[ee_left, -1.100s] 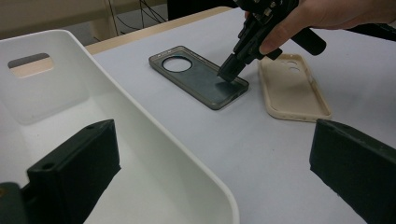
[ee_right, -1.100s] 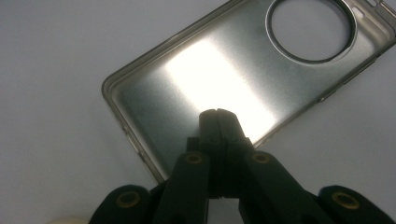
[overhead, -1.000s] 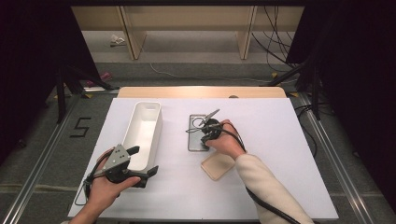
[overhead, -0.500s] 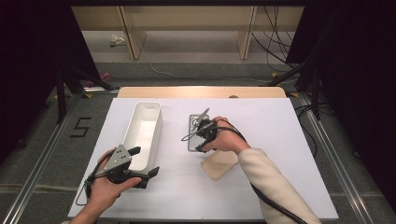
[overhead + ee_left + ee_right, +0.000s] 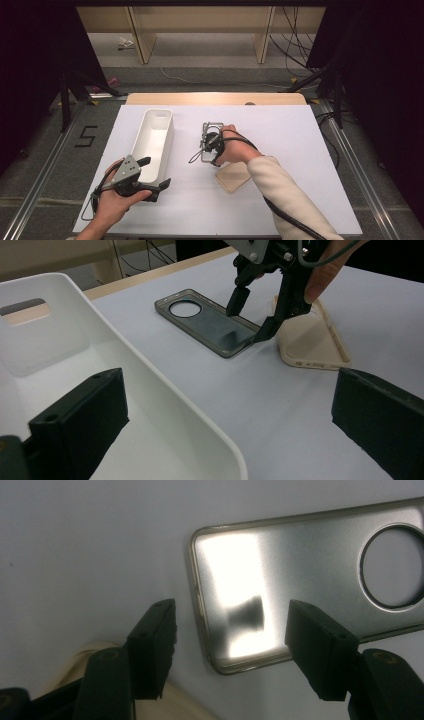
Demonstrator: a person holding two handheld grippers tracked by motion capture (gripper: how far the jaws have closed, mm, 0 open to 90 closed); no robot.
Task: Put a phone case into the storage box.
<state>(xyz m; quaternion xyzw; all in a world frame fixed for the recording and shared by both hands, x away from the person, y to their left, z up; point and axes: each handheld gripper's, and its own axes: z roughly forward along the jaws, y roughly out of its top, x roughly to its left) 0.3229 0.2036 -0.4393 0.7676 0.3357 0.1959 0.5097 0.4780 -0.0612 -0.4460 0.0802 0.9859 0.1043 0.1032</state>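
Observation:
A grey phone case (image 5: 213, 128) with a round camera hole lies flat on the white table, right of a long white bin (image 5: 152, 142). My right gripper (image 5: 209, 146) hovers over the case's near end, pointing down. Its jaws have just been opening and now stand open, with the grey case's (image 5: 300, 555) corner below them and nothing pressed. A beige phone case (image 5: 234, 176) lies just nearer than it. The left gripper (image 5: 156, 173) rests open at the bin's near end. In the left gripper view the right gripper (image 5: 247, 322) stands over the grey case (image 5: 205, 322).
The bin's (image 5: 75, 365) inside looks bare. The beige case (image 5: 312, 340) sits close beside the grey one. A cable trails from the right hand along the sleeve. The table's far edge is a wooden strip (image 5: 215, 98); metal rails run along both sides.
The right gripper's jaws went from nearly shut to open, and the hand shifted slightly over the grey case's near end. The left hand kept still.

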